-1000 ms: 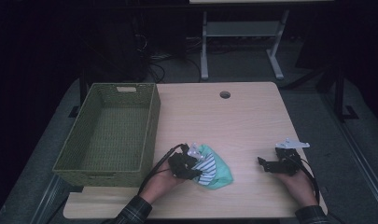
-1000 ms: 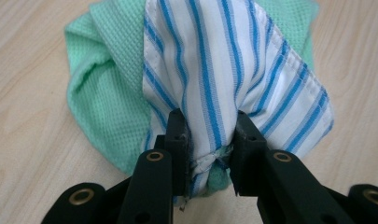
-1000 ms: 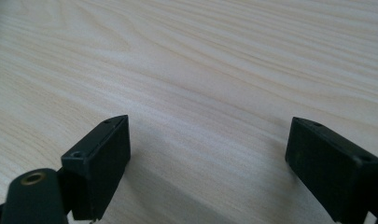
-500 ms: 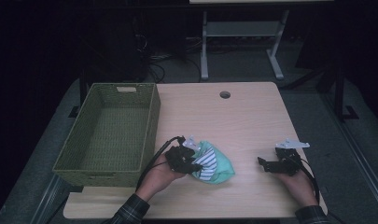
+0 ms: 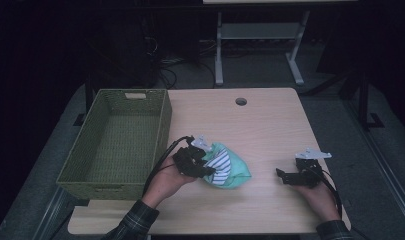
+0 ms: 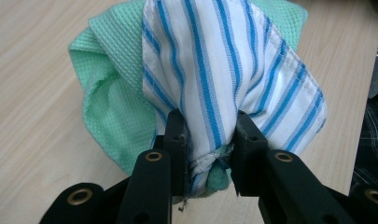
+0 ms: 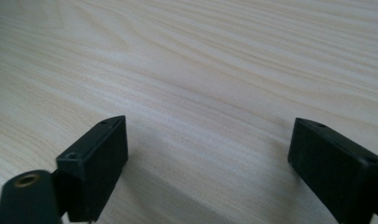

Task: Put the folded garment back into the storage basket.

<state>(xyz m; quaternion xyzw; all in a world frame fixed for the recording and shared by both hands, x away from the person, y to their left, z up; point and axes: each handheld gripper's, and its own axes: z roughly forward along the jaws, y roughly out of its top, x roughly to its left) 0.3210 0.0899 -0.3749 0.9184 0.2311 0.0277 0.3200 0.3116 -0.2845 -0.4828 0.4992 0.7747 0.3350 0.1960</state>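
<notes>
The basket (image 5: 117, 145) sits on the left side of the table (image 5: 270, 125). My left gripper (image 5: 206, 166) is just right of it, with the cloths (image 5: 227, 167) between its jaws. My right gripper (image 5: 282, 175) is far off to the right.

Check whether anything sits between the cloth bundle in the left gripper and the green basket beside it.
Nothing visible does. The left gripper is shut on the striped and green cloths; only bare table separates them from the green basket, whose near wall they must clear. The basket's inside looks empty.
</notes>
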